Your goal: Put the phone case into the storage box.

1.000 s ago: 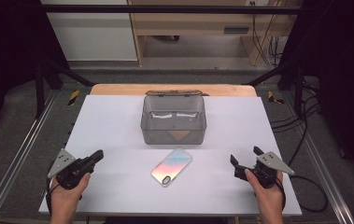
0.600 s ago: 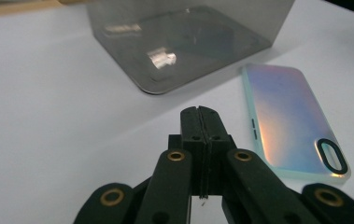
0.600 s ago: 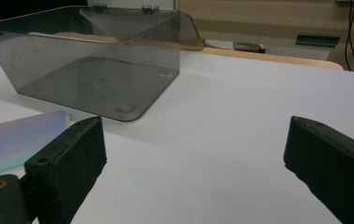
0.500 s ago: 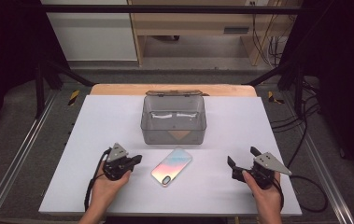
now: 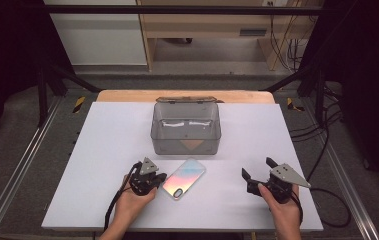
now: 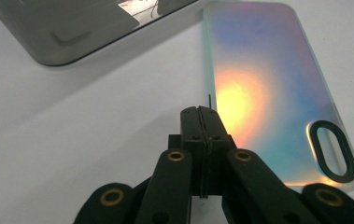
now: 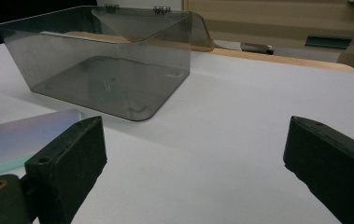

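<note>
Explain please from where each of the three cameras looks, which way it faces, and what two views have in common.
High view: sits above the person's side, faces forward and down on the white table; both forearms, left tongs and right tongs show.
Left gripper view: rides on the left tongs, jaws pressed together, faces the iridescent phone case from close.
Right gripper view: rides on the right tongs, jaws wide apart, faces low across the table to the smoky clear box.
Shared: both gripper views show the phone case and the box.
</note>
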Tool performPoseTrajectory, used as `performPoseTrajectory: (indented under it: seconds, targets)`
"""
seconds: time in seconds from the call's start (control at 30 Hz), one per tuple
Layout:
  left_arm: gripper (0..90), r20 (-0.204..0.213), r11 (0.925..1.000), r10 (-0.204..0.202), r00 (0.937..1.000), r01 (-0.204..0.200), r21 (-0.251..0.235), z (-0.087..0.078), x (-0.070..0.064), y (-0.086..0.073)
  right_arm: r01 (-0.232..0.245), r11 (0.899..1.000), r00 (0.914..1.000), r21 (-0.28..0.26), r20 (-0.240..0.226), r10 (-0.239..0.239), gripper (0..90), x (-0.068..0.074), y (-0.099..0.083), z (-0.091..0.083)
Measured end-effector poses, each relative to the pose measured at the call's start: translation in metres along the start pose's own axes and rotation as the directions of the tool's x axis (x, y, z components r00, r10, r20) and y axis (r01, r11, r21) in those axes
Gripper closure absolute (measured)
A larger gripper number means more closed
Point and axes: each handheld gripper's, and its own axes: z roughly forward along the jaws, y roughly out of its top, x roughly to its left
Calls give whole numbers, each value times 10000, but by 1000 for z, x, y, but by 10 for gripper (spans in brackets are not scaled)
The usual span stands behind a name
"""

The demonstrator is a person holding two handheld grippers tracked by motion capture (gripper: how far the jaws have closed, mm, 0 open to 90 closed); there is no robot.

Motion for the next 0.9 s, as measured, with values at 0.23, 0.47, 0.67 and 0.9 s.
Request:
performPoseTrajectory:
  seconds: [0.23,0.47,0.67,0.9]
  targets:
    - [900,621,9999,155,9979,-152,-54,2,-21,-2,35,10000,10000,42,-23,-35,63,0,0,1]
    - [900,915,9978,663,9936,-659,-76,12,-47,6,18,10000,10000,51,-4,-18,63,0,0,1]
    - [900,1268,9958,917,9877,-904,-163,25,-69,15,-46,10000,10000,64,-14,46,63,0,0,1]
    - [900,1604,9946,1028,9817,-988,-331,37,-88,24,-120,9998,9999,149,-59,121,63,2,0,2]
